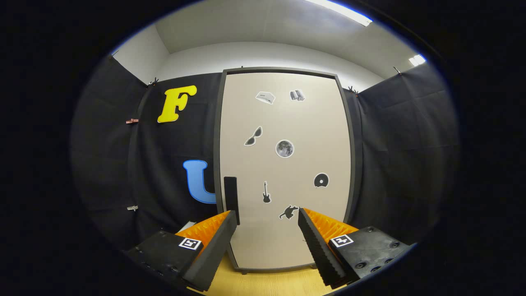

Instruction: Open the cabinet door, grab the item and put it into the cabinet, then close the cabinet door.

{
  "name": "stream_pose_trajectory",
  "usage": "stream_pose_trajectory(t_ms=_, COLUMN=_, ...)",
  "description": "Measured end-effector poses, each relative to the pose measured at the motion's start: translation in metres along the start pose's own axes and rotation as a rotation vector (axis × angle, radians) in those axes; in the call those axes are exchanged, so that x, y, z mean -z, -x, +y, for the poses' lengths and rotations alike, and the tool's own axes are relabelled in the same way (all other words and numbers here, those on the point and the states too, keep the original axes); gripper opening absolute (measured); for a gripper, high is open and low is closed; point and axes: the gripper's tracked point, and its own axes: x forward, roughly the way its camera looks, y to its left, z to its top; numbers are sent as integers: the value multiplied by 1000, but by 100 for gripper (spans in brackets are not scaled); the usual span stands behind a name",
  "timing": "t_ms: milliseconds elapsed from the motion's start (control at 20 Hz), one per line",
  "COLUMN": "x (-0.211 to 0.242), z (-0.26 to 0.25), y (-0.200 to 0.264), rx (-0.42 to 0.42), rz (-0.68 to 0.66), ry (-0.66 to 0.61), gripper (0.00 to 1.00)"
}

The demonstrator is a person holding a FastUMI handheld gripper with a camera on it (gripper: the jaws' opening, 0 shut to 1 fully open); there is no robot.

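Two fingers of the tool (267,218) are reaching forward from the bottom of the gripper view, spread wide apart with nothing between them — the tool is standing open and gripping nothing. Each finger is carrying a small square marker on its base. Just beyond the fingertips, the cabinet door (283,168) is standing shut and upright, facing the camera squarely. It is a pale panel set in a dark frame, resting on the wooden table (263,283), whose light grain is showing between the fingers. A dark vertical handle (231,198) is sitting on the door's left edge, low down, just above the tip of the left finger (213,242); whether the two are touching cannot be told. The right finger (318,244) is pointing at the lower middle of the door.

Small stickers are dotting the panel — sunglasses (253,136), a moon-like disc (284,148), a guitar (266,192), a record (321,180) and a dark animal shape (289,211) near the right fingertip.

Black cloth (394,156) is hanging on both sides of the cabinet, clipped along its top edge, with a white wall and ceiling rising behind.
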Motion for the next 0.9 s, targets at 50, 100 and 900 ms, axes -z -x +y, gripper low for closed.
stream_pose_trajectory(t_ms=50, x=2, z=7, y=-4, rx=-9, rz=2, ry=1, gripper=98)
stream_pose_trajectory(t_ms=100, x=4, z=14, y=-8, rx=-19, rz=4, ry=1, gripper=98)
stream_pose_trajectory(t_ms=900, x=58, z=65, y=-126, rx=-24, rz=56, ry=-8, gripper=95)
